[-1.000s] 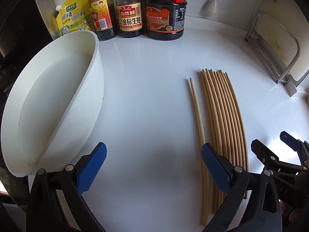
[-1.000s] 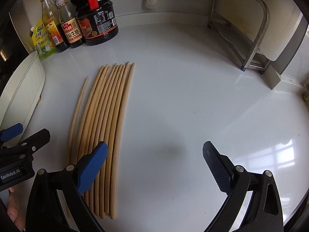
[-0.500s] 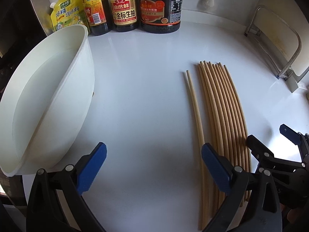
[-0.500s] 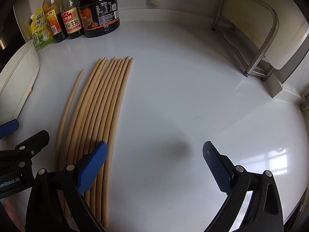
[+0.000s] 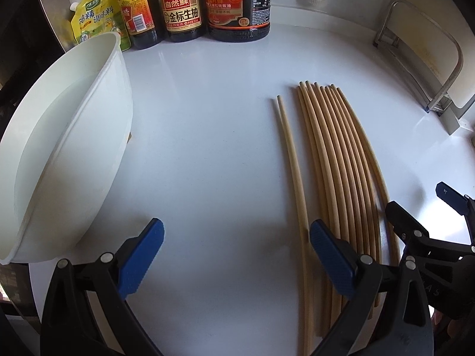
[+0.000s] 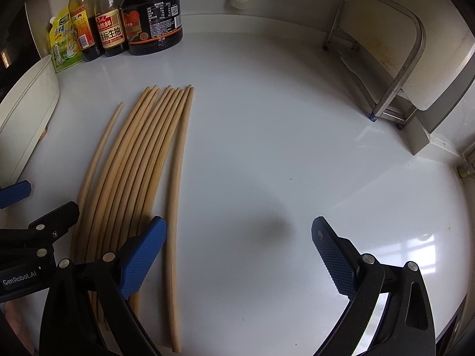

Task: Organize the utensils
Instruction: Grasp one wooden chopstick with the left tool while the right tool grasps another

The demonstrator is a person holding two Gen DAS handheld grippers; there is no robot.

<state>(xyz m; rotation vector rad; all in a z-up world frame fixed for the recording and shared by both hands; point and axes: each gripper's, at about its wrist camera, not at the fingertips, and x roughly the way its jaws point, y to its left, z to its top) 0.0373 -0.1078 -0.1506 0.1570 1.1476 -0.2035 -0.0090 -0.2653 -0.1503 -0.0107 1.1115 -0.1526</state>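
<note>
I see both grippers, left gripper (image 5: 236,255) and right gripper (image 6: 239,252), with fingers spread, holding nothing. The chopsticks (image 5: 335,160) lie on the white tabletop (image 5: 207,136) at my left camera's three o'clock, one stray stick (image 5: 289,148) just beside the bundle.

Ten chopsticks (image 6: 142,160), three bottles (image 5: 181,9), one seasoning pouch (image 5: 95,17), one white tub (image 5: 59,154), two tongs (image 5: 237,255).
</note>
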